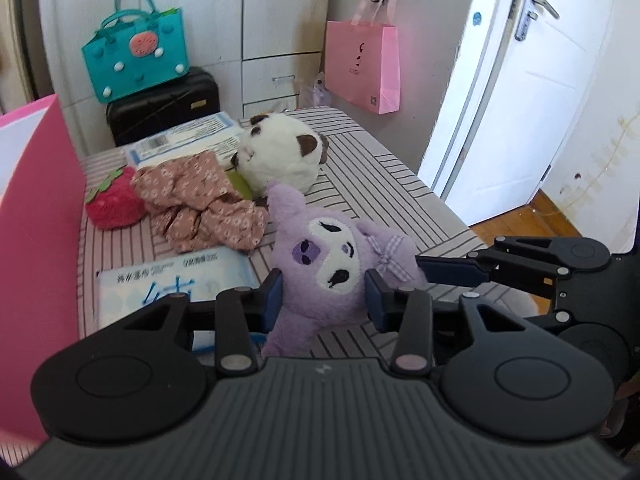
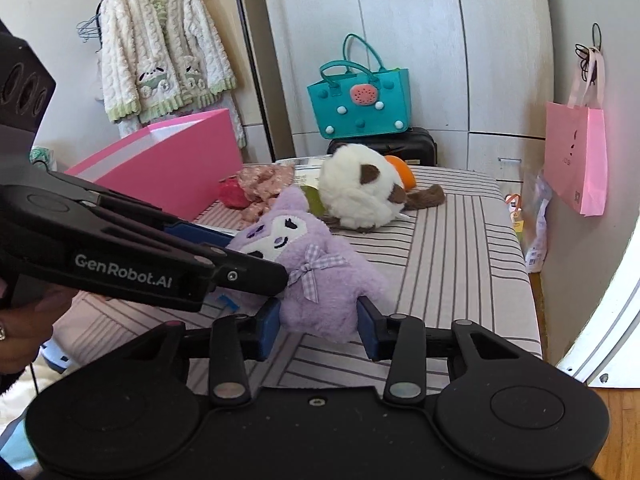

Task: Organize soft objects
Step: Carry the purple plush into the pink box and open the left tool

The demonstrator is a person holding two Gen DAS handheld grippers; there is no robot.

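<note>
A purple plush toy (image 1: 320,256) with a checked bow lies on the striped bed (image 1: 380,184), face up. My left gripper (image 1: 324,300) is shut on its lower body, blue pads pressing both sides. My right gripper (image 2: 318,328) is shut on the same purple plush toy (image 2: 320,280) from the other side, and one of its fingers (image 1: 452,272) reaches in by the bow in the left wrist view. Behind lie a white and brown plush (image 1: 280,152), a floral cloth (image 1: 200,200) and a red strawberry plush (image 1: 114,204).
An open pink box (image 1: 36,240) stands at the bed's left edge. A tissue pack (image 1: 172,284) lies beside the purple toy. A teal bag (image 1: 136,60) sits on a black suitcase (image 1: 164,108) by the wardrobe. A pink paper bag (image 1: 364,68) hangs near the white door (image 1: 520,100).
</note>
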